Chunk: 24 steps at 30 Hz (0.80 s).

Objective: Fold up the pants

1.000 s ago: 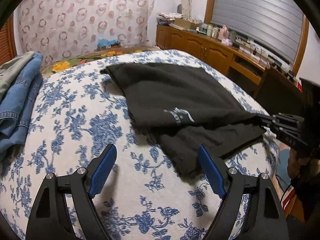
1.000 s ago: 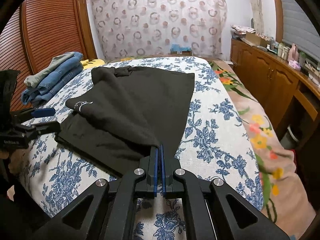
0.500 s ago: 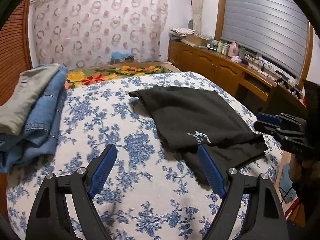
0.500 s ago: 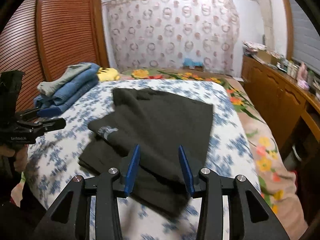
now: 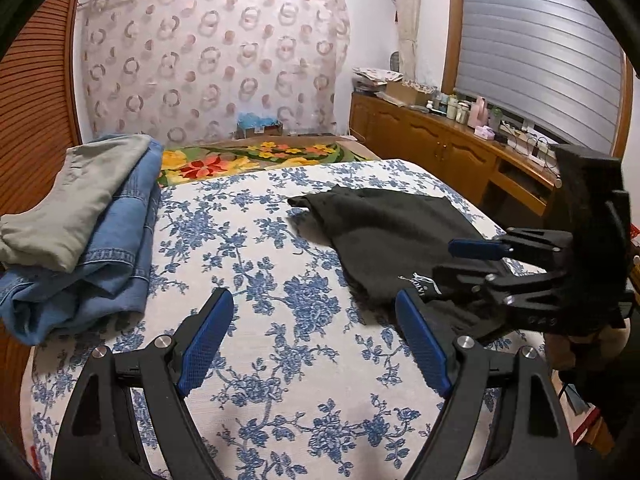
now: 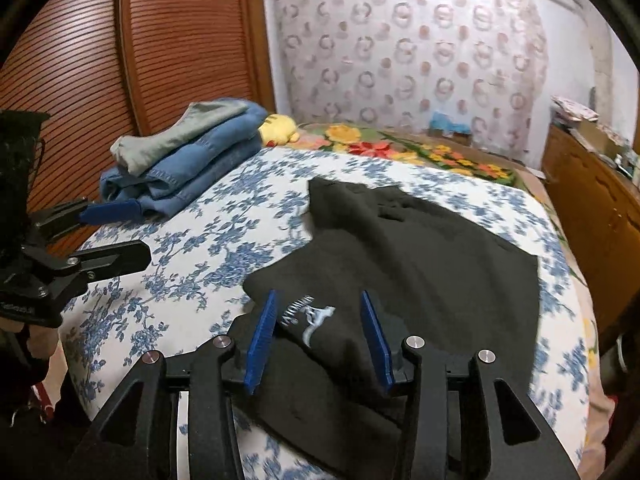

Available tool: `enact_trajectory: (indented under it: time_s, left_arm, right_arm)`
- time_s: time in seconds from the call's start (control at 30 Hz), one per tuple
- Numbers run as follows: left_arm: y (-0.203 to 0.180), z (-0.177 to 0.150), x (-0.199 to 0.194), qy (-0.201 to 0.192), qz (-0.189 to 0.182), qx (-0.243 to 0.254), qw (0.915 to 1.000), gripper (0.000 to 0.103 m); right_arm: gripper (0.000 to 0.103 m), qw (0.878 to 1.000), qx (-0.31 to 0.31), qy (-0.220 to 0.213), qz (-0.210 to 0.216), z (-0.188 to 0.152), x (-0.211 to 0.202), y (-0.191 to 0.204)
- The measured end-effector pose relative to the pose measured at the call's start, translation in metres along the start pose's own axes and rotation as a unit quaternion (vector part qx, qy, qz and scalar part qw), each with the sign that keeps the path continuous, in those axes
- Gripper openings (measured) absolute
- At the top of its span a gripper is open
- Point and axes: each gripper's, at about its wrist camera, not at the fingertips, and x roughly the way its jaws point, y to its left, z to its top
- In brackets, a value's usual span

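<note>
Black pants (image 6: 420, 264) lie folded on the blue-flowered bed sheet (image 6: 224, 240), a white logo (image 6: 308, 316) on the near layer. In the left wrist view the pants (image 5: 384, 236) lie at right. My right gripper (image 6: 320, 336) is open and empty, hovering over the near logo end; it also shows in the left wrist view (image 5: 476, 260). My left gripper (image 5: 316, 336) is open and empty above bare sheet, left of the pants; it shows at the left edge of the right wrist view (image 6: 116, 236).
A stack of folded jeans with grey-green pants on top (image 5: 88, 216) sits at the bed's left side. A yellow plush toy (image 6: 278, 128) lies behind it. A wooden sideboard (image 5: 460, 152) with bottles runs along the right. A slatted wooden door (image 6: 120, 60) stands at left.
My right gripper let go of the pants' edge, opened and moved left to the logo end. My left gripper pulled back and up, away from the pants. The pants lie flat.
</note>
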Motion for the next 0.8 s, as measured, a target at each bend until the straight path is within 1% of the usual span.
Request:
enact_trajectory:
  time_s: [0.23, 0.37, 0.57, 0.7, 0.77, 0.8]
  left_arm:
    - [0.011, -0.001, -0.004, -0.003, 0.008, -0.008, 0.9999, 0.084]
    - [0.017, -0.002, -0.006, -0.004, 0.012, -0.012, 0.9999, 0.084]
    - [0.019, -0.004, -0.004, -0.001, 0.013, -0.015, 0.9998, 0.084]
    - [0.018, -0.004, -0.002, 0.001, 0.011, -0.011, 0.9999, 0.084]
    - [0.018, -0.004, 0.000, 0.003, 0.010, -0.010, 0.9999, 0.084]
    - [0.018, -0.004, 0.001, 0.004, 0.009, -0.009, 0.9999, 0.084]
  right_arm:
    - [0.047, 0.999, -0.020, 0.026, 0.015, 0.010, 0.025, 0.007]
    - [0.048, 0.998, -0.035, 0.042, 0.021, 0.015, 0.042, 0.017]
    - [0.048, 0.995, -0.061, 0.076, 0.008, 0.021, 0.069, 0.026]
    - [0.047, 0.995, -0.061, 0.084, 0.010, 0.022, 0.076, 0.026]
    - [0.027, 0.994, -0.061, 0.086, 0.013, 0.023, 0.075, 0.024]
    - [0.023, 0.995, -0.059, 0.084, 0.017, 0.024, 0.076, 0.023]
